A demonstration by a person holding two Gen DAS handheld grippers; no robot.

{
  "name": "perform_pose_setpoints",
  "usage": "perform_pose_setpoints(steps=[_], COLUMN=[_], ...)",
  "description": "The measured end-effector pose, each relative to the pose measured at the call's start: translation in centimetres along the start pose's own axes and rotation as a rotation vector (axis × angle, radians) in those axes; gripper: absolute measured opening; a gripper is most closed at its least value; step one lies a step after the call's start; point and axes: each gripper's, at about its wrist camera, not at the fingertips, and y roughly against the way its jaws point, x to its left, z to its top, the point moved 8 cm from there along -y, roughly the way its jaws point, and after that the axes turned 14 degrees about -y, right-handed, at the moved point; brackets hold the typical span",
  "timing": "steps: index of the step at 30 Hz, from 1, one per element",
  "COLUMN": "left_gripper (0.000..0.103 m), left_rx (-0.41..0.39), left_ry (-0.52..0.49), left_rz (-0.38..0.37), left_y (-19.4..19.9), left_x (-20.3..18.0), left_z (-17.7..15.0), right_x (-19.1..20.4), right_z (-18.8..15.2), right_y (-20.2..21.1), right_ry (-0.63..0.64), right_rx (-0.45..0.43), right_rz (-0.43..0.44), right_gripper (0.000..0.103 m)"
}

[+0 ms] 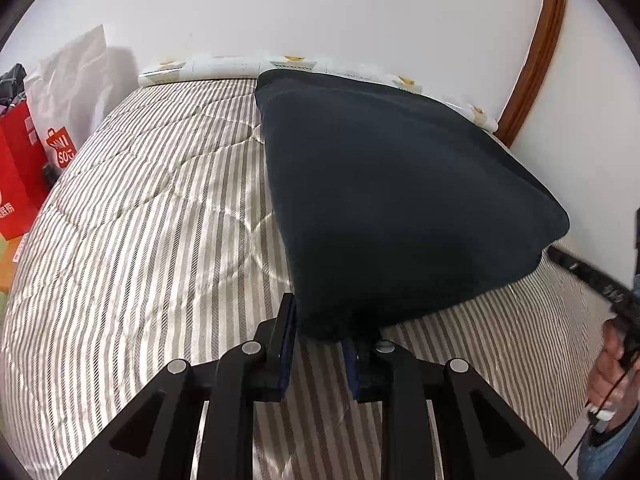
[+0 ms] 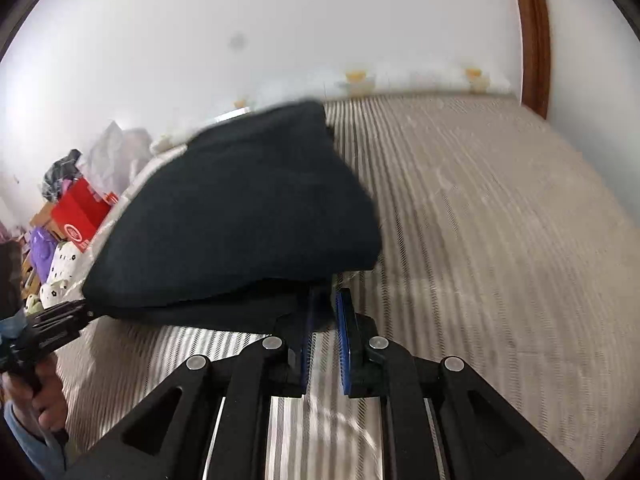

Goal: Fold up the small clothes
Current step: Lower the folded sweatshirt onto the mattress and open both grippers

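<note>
Looking along the left gripper [image 1: 318,344], its jaws are clenching the near corner of a dark garment [image 1: 392,200]. That cloth is spreading away from the pinch in a broad wedge, hanging taut above a striped bed cover [image 1: 152,208], its far end reaching toward the patterned pillows [image 1: 224,65] by the wall. At the right edge, the right gripper [image 1: 560,258] is gripping the other near corner, a hand [image 1: 612,364] behind it. Red shopping bags [image 1: 20,168] are standing to the left.

Looking along the right gripper [image 2: 322,312], this view is blurring somewhat. Its blue pads [image 2: 344,344] are closing on the garment's [image 2: 240,216] near edge, while the left gripper [image 2: 72,314] is pinching the opposite corner at lower left.

Holding both near corners probably lets the person carry that edge over for a fold. The held edge is running across between the grippers, and the garment's long axis seems to point away toward the wall.
</note>
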Motion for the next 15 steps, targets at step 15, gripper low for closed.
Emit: perform_pose_setpoints(steps=[15], left_gripper=[0.049], left_rx=[-0.077], left_ry=[0.003], left_rz=[0.048], left_y=[6.1], left_x=[-1.4], left_z=[0.6], right_x=[0.7], right_z=[0.6], right_y=[-1.8], right_ry=[-0.022], right_rx=[-0.026], right_rz=[-0.050], right_gripper=[0.031])
